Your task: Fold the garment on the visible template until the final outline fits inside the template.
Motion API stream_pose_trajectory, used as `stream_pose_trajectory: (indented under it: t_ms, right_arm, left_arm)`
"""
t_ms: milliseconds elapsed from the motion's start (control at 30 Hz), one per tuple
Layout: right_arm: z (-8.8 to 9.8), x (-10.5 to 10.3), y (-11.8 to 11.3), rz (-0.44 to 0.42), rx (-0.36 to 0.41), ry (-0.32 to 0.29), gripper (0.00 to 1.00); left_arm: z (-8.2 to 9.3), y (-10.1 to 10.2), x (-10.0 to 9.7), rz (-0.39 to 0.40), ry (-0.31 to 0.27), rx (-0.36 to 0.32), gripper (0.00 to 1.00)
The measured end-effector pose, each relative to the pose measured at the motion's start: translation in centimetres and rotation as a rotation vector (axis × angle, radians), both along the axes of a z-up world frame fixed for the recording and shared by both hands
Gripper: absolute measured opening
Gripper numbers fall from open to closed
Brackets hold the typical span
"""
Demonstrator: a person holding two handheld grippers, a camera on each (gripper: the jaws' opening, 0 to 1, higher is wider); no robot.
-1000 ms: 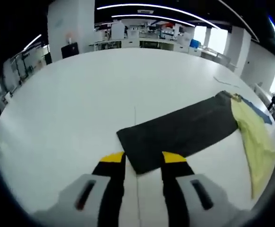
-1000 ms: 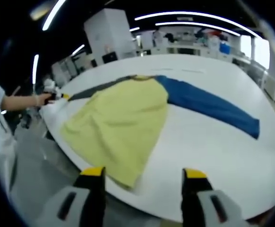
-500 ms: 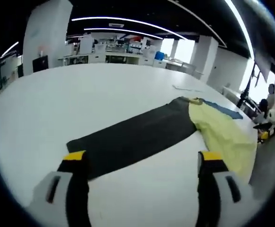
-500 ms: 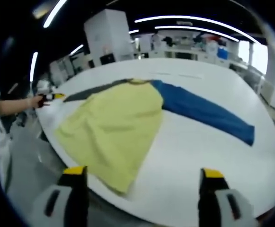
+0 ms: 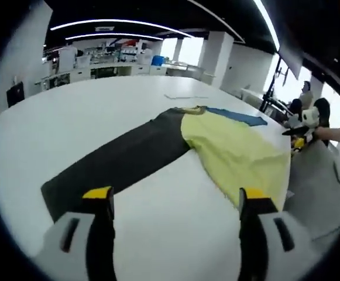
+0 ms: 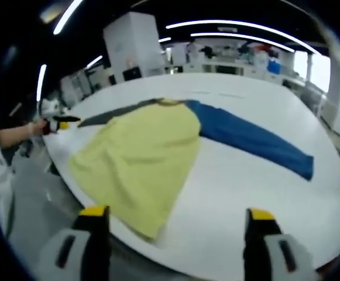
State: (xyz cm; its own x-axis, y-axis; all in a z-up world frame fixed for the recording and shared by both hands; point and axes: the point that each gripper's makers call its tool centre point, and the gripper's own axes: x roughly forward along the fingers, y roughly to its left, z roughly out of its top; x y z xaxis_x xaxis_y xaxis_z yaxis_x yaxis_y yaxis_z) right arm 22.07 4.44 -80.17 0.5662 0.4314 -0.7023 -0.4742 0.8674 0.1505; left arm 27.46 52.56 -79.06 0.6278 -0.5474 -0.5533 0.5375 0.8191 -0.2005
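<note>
Our left gripper (image 5: pixel 175 205) sits at the bottom of the left gripper view, jaws spread wide and holding nothing, raised over bare table (image 5: pixel 99 111). We judge it is held off so we can line up on the cloth before taking hold. Between and above the jaws lies the dark sleeve (image 5: pixel 114 161), its cuff end at lower left just beside the left jaw tip. From there the sleeve runs up and right to the collar near frame centre, where the yellow body (image 5: pixel 234 152) begins. The body spreads toward the right edge, its hem at the table rim and possibly over it.

Our right gripper (image 6: pixel 175 213) is likewise released, jaws wide and nothing between them, at the bottom of the right gripper view. It faces the hem of the yellow body (image 6: pixel 140 158), lower left of centre. The blue sleeve (image 6: pixel 251 140) stretches from the collar at upper centre down to the right.

So the garment lies flat and unfolded, sleeves out to opposite sides; their line is its long axis. The collar points away from the right gripper and the hem toward it. We cannot make out any template outline on the white table. Folding looks not yet begun.
</note>
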Motion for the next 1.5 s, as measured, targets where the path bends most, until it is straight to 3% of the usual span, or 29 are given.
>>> stream_pose_trajectory:
  t_ms: [133, 300, 533, 800, 1100, 1167, 1200, 1267, 1500]
  right_arm:
    - [0.0, -0.1, 0.1, 0.005, -0.002, -0.001, 0.96]
    - [-0.1, -0.2, 0.0, 0.003, 0.009, 0.000, 0.95]
    - [0.0, -0.3, 0.4, 0.009, 0.014, 0.000, 0.94]
    - [0.0, -0.3, 0.9, 0.016, 0.026, -0.002, 0.92]
    - [0.0, -0.3, 0.7, 0.009, 0.028, -0.003, 0.90]
    - [0.0, -0.5, 0.7, 0.012, 0.027, 0.001, 0.90]
    - [-0.1, -0.6, 0.7, 0.014, 0.029, 0.003, 0.89]
    - [-0.1, -0.6, 0.7, 0.012, 0.030, 0.004, 0.89]
    - [-0.3, -0.9, 0.7, 0.013, 0.029, 0.010, 0.89]
  left_arm:
    - [0.0, -2.9, -1.4, -0.060, 0.018, -0.038, 0.78]
    - [-0.7, -5.7, -3.3, -0.162, 0.052, -0.001, 0.74]
    - [-1.3, -9.0, -6.1, -0.299, 0.088, 0.029, 0.59]
    - [-2.6, -10.3, -8.2, -0.358, 0.162, 0.030, 0.37]
    - [-3.8, -11.3, -9.7, -0.392, 0.199, 0.049, 0.24]
    - [-4.2, -11.7, -10.0, -0.391, 0.211, 0.053, 0.23]
    - [-4.1, -11.6, -9.5, -0.382, 0.178, 0.055, 0.21]
    - [-4.3, -11.5, -9.9, -0.367, 0.220, 0.047, 0.15]
    - [-4.7, -11.2, -9.9, -0.339, 0.243, 0.035, 0.00]
